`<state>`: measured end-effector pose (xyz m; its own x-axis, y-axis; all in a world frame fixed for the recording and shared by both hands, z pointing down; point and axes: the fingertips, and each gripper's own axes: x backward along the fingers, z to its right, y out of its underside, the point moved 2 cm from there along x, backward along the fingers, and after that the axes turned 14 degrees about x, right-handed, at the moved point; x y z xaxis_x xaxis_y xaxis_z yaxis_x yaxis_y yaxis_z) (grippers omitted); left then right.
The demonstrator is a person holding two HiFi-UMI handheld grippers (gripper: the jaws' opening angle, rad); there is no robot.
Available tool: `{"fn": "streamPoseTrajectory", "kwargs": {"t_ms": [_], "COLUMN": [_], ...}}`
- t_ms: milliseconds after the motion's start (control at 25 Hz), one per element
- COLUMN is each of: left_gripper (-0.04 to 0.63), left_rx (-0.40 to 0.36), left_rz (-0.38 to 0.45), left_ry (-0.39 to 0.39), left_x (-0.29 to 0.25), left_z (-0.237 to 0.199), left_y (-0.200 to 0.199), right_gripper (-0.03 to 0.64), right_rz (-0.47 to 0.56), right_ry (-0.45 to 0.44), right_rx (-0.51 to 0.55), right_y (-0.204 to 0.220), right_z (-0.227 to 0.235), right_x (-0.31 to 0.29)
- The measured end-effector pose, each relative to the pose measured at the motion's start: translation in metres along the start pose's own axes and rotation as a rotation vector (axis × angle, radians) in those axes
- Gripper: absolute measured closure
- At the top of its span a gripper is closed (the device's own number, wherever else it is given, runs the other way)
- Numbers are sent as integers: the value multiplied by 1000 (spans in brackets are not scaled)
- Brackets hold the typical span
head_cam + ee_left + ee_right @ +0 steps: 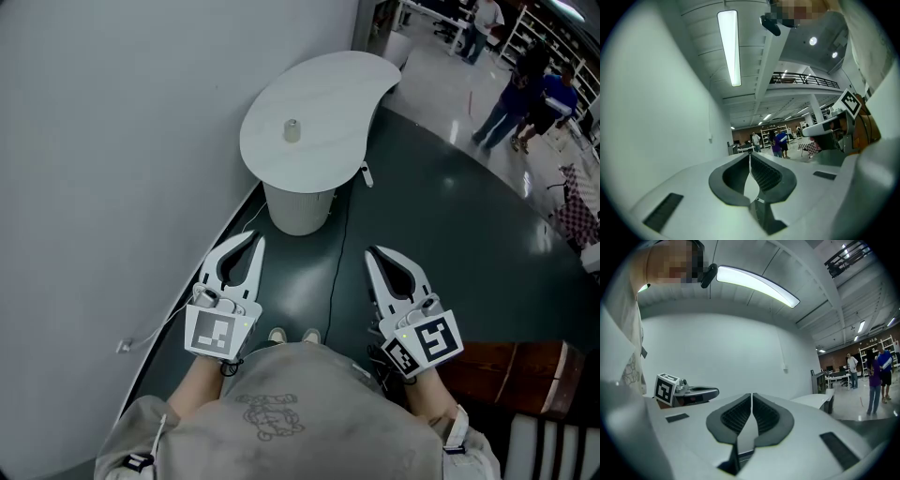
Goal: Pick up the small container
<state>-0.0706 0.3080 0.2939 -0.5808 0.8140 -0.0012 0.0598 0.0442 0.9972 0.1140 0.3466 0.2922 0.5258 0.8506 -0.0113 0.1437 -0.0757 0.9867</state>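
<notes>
A small pale container point(292, 130) stands upright near the middle of a white curved table point(323, 89) ahead of me. My left gripper point(257, 240) is held low in front of my body, well short of the table, jaws shut with nothing between them. My right gripper point(369, 252) is level with it to the right, also shut and empty. In the left gripper view the shut left gripper point(750, 154) points into the hall, with the right gripper point(820, 129) at its side. In the right gripper view the shut right gripper point(752, 395) points toward the table's edge point(815, 401).
The table rests on a white round base point(298, 208) on dark flooring. A grey wall point(112, 141) runs along the left. A black cable point(335, 272) trails across the floor between the grippers. People point(525, 98) stand at the far right. A brown cabinet point(511, 370) sits at my right.
</notes>
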Motion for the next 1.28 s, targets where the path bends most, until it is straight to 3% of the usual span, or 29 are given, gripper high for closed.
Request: {"fn": "streamPoseTrajectory", "kwargs": {"t_ms": [480,840,1280], "left_gripper": [569,569,569], "left_rx": [-2,-18,2], "left_rz": [-8,-3,13], "left_ry": [-23,-48,-7], "left_x": [-23,-37,-78], "left_z": [22,10,-11], "left_y": [6,10,20], "right_gripper": [583,583,583], "right_rz": [-24,-6,-32], "right_ry": [-10,-26,-28], "right_rx": [-22,-31,-15], "right_y": [29,37,53], "right_z": [39,48,61], "right_x": [9,-8,-43]}}
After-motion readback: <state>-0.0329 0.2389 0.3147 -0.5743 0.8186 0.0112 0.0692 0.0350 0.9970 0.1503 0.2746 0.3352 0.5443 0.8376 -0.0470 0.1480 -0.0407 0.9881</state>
